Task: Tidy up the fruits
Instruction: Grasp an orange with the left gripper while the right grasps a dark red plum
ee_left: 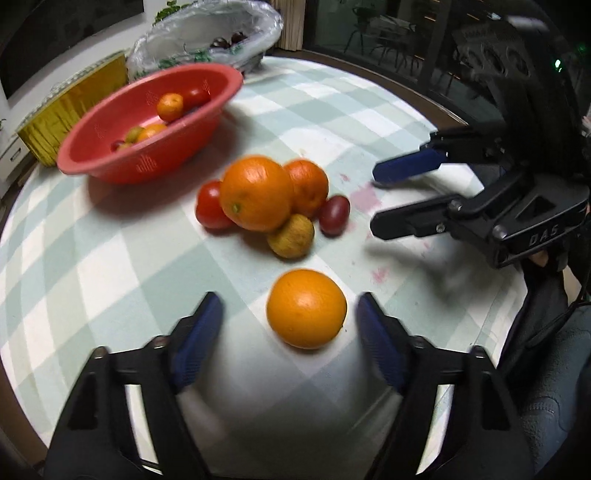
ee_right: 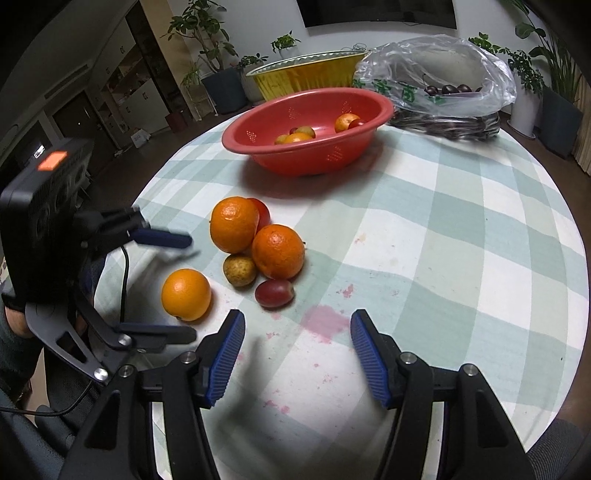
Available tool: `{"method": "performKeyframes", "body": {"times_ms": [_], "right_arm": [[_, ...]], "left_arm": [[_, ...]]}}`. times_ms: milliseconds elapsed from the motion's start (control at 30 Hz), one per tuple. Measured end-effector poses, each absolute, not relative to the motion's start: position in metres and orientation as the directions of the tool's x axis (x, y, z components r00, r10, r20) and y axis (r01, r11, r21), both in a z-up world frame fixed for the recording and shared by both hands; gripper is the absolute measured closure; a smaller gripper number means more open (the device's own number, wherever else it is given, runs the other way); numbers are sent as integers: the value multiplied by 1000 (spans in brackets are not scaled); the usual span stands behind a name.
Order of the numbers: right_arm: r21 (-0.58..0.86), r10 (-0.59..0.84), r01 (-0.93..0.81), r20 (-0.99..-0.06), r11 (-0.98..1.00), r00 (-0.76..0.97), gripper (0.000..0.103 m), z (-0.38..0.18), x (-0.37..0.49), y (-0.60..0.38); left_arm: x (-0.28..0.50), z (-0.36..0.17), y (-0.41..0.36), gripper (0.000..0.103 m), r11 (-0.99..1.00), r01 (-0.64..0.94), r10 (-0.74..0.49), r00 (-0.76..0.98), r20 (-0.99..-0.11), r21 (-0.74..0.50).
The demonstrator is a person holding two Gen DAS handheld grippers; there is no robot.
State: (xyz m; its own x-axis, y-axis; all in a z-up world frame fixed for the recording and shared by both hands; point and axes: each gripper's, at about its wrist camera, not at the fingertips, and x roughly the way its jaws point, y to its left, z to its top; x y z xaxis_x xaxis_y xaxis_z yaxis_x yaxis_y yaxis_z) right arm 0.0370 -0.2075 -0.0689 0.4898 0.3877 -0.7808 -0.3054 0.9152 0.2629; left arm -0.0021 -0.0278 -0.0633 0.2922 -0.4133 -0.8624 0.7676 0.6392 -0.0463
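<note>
left hand-held gripper [ee_left: 288,314] gapes unclenched around lone orange [ee_left: 306,308], pads not touching.

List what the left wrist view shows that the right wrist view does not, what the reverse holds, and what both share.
Only the left wrist view: the whole tomato beside the pile, and the right gripper from the side, jaws apart and empty.

Only the right wrist view: potted plants along the wall, and the left gripper from the side, its open jaws either side of the lone orange.

Both: the red colander holding fruit, the yellow tray, the plastic bag, the fruit pile and the checked tablecloth.
</note>
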Motion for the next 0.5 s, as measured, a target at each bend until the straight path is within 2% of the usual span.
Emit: {"method": "performKeyframes", "body": {"times_ms": [133, 267, 500], "right_arm": [[249, 387, -324, -782, 913, 488, 42, -68, 38, -202], [239, 389, -342, -783, 909, 485, 45, -67, 39, -196], [218, 384, -367, -791, 904, 476, 48, -68, 48, -184]], "left_arm": [[0, -61, -28, 64, 643, 763, -439, 295, -848, -67], [-3, -61, -29, 66, 643, 764, -441, 312, -842, -54], [-4, -58, -8, 67, 689, 718, -462, 328, -824, -100]]}}
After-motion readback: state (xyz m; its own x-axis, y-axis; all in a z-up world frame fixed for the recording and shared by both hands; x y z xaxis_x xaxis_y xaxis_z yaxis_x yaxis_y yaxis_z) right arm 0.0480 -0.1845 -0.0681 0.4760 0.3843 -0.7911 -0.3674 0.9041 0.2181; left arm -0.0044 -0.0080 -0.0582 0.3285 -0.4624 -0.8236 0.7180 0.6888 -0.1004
